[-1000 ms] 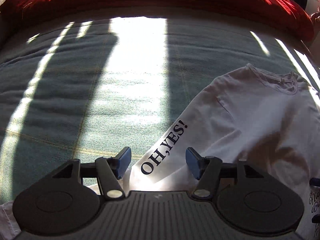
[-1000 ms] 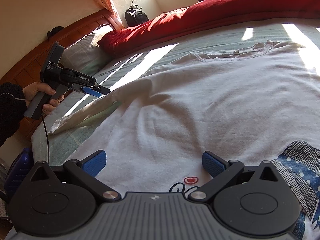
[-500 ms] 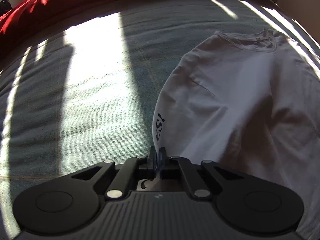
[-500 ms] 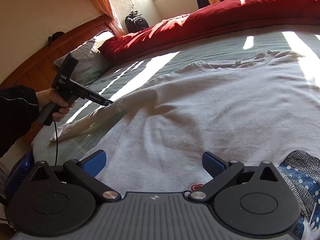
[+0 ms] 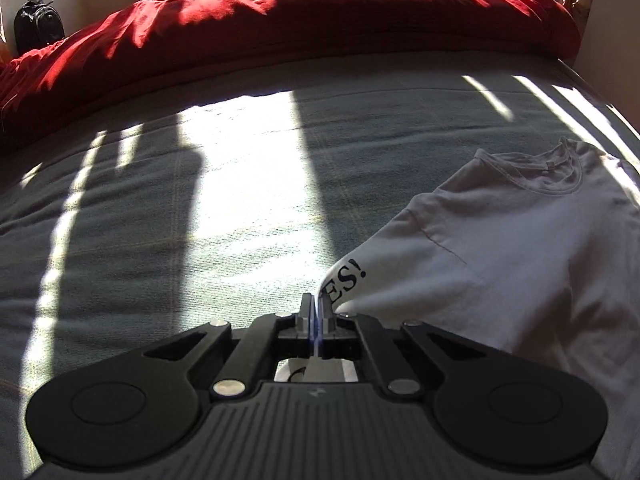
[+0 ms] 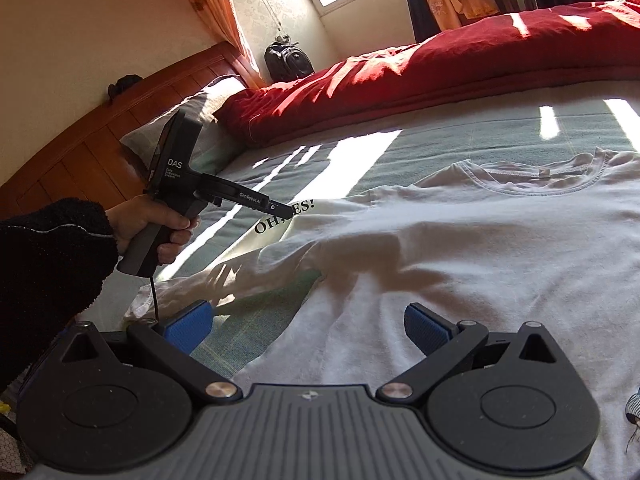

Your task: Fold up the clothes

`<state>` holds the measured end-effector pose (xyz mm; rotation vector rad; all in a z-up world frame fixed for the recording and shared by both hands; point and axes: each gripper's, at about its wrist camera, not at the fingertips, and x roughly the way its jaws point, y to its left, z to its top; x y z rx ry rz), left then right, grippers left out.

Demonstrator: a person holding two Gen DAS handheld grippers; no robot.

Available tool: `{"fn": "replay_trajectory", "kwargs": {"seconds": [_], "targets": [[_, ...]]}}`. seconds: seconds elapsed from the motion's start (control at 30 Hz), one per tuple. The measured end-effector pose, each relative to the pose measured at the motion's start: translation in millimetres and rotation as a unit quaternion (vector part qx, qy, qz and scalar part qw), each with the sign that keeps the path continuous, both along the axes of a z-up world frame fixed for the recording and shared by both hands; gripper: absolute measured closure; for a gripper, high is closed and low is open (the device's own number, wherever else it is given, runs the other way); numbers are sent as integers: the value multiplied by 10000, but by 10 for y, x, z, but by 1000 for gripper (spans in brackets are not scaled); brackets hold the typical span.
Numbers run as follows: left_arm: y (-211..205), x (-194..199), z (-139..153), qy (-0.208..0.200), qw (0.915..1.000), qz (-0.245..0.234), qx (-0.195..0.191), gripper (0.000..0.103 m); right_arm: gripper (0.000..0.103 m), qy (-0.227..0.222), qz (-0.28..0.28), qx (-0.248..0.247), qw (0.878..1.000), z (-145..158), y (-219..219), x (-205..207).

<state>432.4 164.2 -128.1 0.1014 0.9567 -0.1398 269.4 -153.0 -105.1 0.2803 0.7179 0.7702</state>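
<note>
A white long-sleeved T-shirt [image 6: 460,248] lies spread face up on the green bedspread [image 5: 180,240], neckline towards the red duvet. Its sleeve [image 5: 348,280], printed "OH,YES!", is pinched between the jaws of my left gripper [image 5: 316,312], which is shut on it and holds it lifted off the bed. The right wrist view shows that left gripper [image 6: 286,211] in a hand with a black fleece cuff, with the sleeve [image 6: 280,220] hanging from its tip. My right gripper [image 6: 310,322] stands open above the shirt's lower left side, nothing between its blue pads.
A red duvet [image 6: 440,76] is bunched along the far side of the bed. A pillow [image 6: 200,120] and wooden headboard [image 6: 100,148] are at the left. A black backpack [image 6: 288,58] sits beyond the pillow. Sunlight stripes cross the bedspread.
My left gripper closed on the "OH,YES!" sleeve and lifted it, drawing it towards the shirt body. The right gripper rose and pulled back, staying open.
</note>
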Motion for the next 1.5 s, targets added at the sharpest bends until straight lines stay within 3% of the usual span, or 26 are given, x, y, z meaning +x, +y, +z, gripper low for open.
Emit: {"fn": "replay_trajectory", "kwargs": {"seconds": [0.1,0.2,0.23,0.27,0.3,0.4,0.5,0.57,0.63,0.77,0.93,1.0,1.03,1.07,1.23,1.33,1.5], "targets": [[-3,123,-70,-58,10000,55,14,103,0,35,31,114,9999,9,163,-3],[-9,245,-246,193,9997,124,55,103,0,193,51,191,9996,-52,286,-19],[-2,262,-288,278,9995,155,57,101,0,257,31,209,9994,-81,313,-27],[10,262,-308,321,9993,193,64,93,0,310,-8,198,9993,-110,322,-39],[22,261,-327,365,9990,231,71,92,0,363,-48,185,9992,-140,330,-52],[83,234,-173,197,9992,332,-99,93,0,506,-90,203,9985,-228,303,-87],[47,264,112,-205,9991,299,-202,83,0,691,-38,340,9970,-314,252,-114],[-71,340,243,-328,9988,39,-363,59,0,807,31,452,9957,-364,215,-130],[-289,463,248,-292,9984,-333,-363,49,0,823,93,509,9953,-386,182,-142],[-715,732,65,-36,9951,-959,-224,47,0,819,21,599,9948,-385,76,-135],[-1035,893,-252,364,9859,-1601,316,44,0,959,-138,932,9909,-410,-99,-61],[-1087,885,-283,364,9832,-1741,413,50,0,1002,-195,943,9903,-444,-129,-27],[-1109,881,-291,359,9821,-1800,424,73,0,1024,-224,948,9900,-461,-144,-10],[-1133,880,-295,322,9817,-1818,468,103,0,1059,-231,951,9896,-478,-146,4],[-1203,925,-332,-78,9865,-1447,761,103,0,1203,-222,989,9876,-537,-137,25],[-1128,969,-348,-50,9918,-1076,693,101,0,1190,-206,957,9881,-524,-106,10],[-925,794,-142,-36,9921,-1116,565,92,0,1061,-150,919,9900,-448,-52,-25]]}}
